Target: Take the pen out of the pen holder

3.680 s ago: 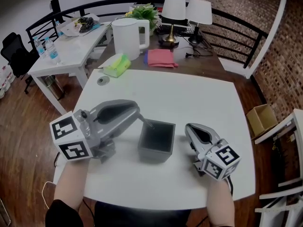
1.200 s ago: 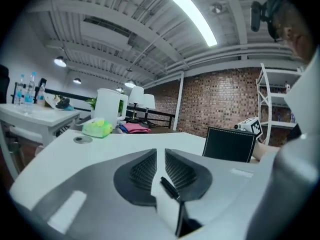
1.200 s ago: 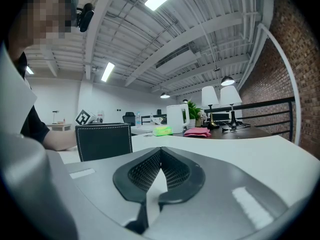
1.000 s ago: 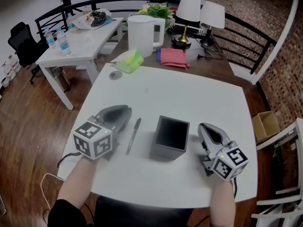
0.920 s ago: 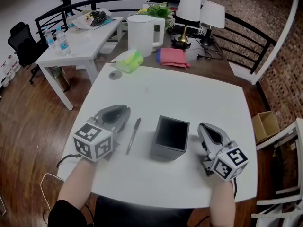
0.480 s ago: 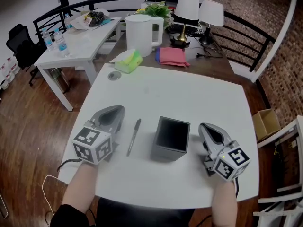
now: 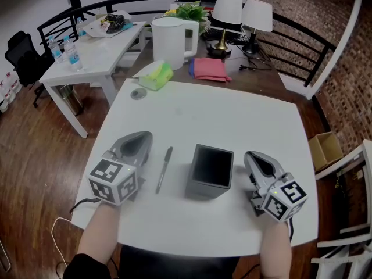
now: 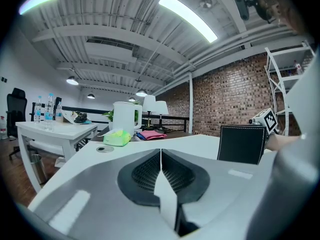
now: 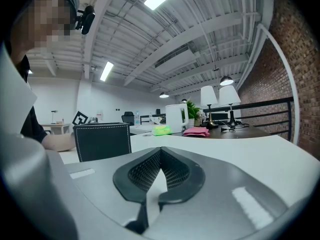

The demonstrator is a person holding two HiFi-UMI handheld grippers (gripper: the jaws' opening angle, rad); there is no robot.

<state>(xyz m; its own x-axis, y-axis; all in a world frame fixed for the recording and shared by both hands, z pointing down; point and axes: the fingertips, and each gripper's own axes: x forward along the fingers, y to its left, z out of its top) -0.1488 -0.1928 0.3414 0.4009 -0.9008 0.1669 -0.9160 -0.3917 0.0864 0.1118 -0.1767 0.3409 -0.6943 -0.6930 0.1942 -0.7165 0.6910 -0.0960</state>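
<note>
A black pen [image 7: 163,168] lies flat on the white table [image 7: 232,121], between my left gripper [image 7: 139,140] and the dark square pen holder [image 7: 210,171]. The holder stands upright and looks empty from above. It also shows as a dark box in the left gripper view [image 8: 241,144] and in the right gripper view [image 9: 102,141]. My left gripper [image 8: 160,151] rests on the table left of the pen, jaws shut with nothing between them. My right gripper [image 7: 256,157] sits just right of the holder, and its jaws [image 9: 160,154] are shut and empty too.
Beyond the far edge of the white table are a white kettle [image 7: 169,42], a green tissue pack [image 7: 153,75], a pink cloth [image 7: 210,69] and two lamps [image 7: 241,11]. A round grommet [image 7: 138,93] is set in the table's far left corner. A cardboard box [image 7: 322,149] stands on the floor at right.
The pen was at the holder with my left gripper 3.7 s ago; it now lies on the table. Over the last second the left gripper drew slightly left and away from the pen.
</note>
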